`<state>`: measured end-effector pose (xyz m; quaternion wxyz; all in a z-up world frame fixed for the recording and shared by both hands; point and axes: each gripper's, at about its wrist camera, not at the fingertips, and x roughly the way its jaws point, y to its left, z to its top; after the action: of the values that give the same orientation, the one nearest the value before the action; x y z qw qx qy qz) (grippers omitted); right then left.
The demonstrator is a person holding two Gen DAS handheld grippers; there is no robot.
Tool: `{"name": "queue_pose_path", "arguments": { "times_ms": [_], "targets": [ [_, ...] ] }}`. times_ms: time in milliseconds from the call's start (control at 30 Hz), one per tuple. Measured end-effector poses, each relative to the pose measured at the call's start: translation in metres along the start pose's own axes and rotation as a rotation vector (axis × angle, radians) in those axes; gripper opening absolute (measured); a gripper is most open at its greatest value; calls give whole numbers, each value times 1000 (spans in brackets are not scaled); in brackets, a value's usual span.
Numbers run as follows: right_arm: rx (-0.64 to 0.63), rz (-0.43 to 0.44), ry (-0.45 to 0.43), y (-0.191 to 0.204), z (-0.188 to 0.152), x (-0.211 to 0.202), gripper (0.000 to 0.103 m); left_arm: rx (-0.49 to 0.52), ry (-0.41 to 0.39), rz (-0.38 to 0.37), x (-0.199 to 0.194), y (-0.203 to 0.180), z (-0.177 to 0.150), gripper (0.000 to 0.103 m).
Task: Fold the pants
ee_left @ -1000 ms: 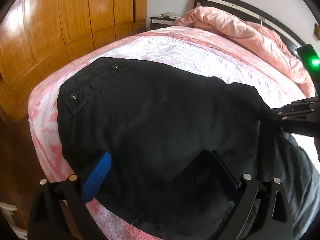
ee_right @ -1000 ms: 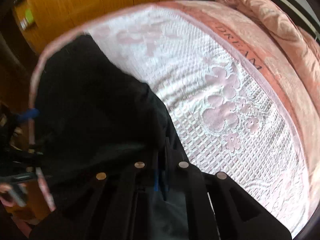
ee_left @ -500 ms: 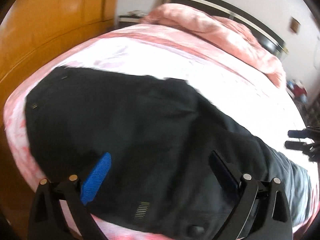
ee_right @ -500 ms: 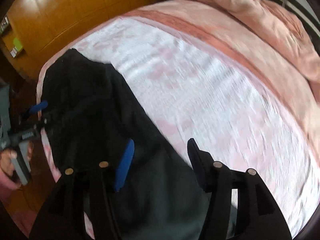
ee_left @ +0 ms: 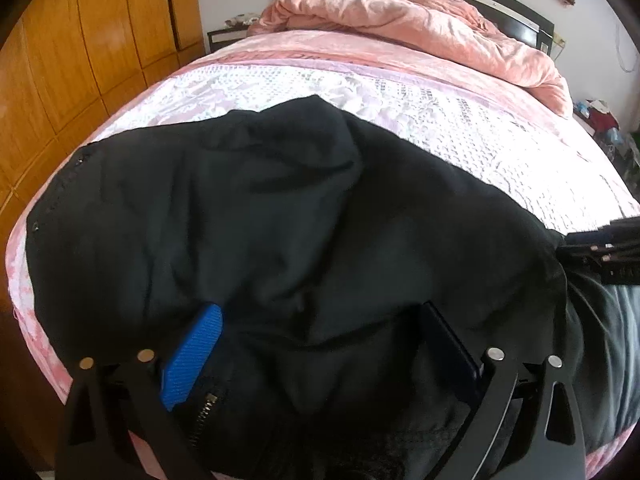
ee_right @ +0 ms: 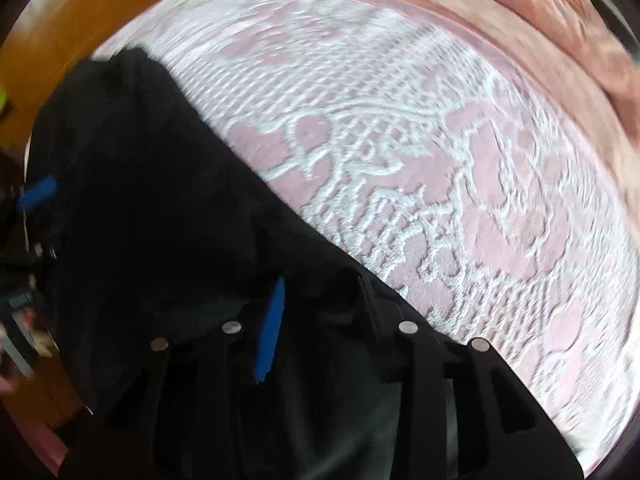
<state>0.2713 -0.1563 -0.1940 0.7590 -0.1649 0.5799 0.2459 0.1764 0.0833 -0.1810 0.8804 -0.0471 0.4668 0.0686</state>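
Observation:
Black pants (ee_left: 304, 216) lie spread and rumpled across the near end of a pink bed, with a zipper (ee_left: 206, 408) showing at the near edge. My left gripper (ee_left: 320, 332) hangs open just above the cloth, its blue pad (ee_left: 192, 360) to the left and nothing pinched. The right gripper (ee_left: 600, 252) pokes in at the pants' right edge. In the right wrist view the right gripper (ee_right: 320, 316) hovers over the pants (ee_right: 160, 208) close to their edge. Its jaws are closing with a gap left, and black cloth lies under the gap. The left gripper (ee_right: 38, 192) shows at far left.
The pink and white lace bedspread (ee_left: 400, 96) (ee_right: 420, 160) stretches beyond the pants. A crumpled pink duvet (ee_left: 400, 20) lies by the dark headboard. Wooden wardrobe doors (ee_left: 80, 48) run along the left side. A nightstand (ee_left: 224, 36) stands in the far corner.
The right gripper, shut on the cloth a second ago, let go, opened wide, then narrowed while sliding along the pants' edge. The left gripper shifted sideways and stayed open; the pants now look more bunched.

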Motion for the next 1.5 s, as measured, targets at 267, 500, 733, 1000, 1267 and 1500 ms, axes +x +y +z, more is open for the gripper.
{"name": "queue_pose_path", "arguments": {
  "times_ms": [267, 500, 733, 1000, 1267, 1500],
  "targets": [
    [248, 66, -169, -47, -81, -80, 35, 5, -13, -108, -32, -32, 6, 99],
    [555, -13, -218, -98, -231, -139, 36, 103, 26, -135, -18, -87, -9, 99],
    [820, -42, -240, -138, -346, -158, 39, 167, 62, -67, -8, -104, -16, 99],
    [876, -9, -288, -202, -344, -152, 49, 176, 56, -112, -42, -120, -28, 99],
    [845, 168, -302, -263, -293, -129, 21, 189, 86, -86, -38, -138, -43, 99],
    [698, 151, -460, -259, -264, -167, 0, 139, 46, -89, -37, -143, -40, 99]
  ]
}}
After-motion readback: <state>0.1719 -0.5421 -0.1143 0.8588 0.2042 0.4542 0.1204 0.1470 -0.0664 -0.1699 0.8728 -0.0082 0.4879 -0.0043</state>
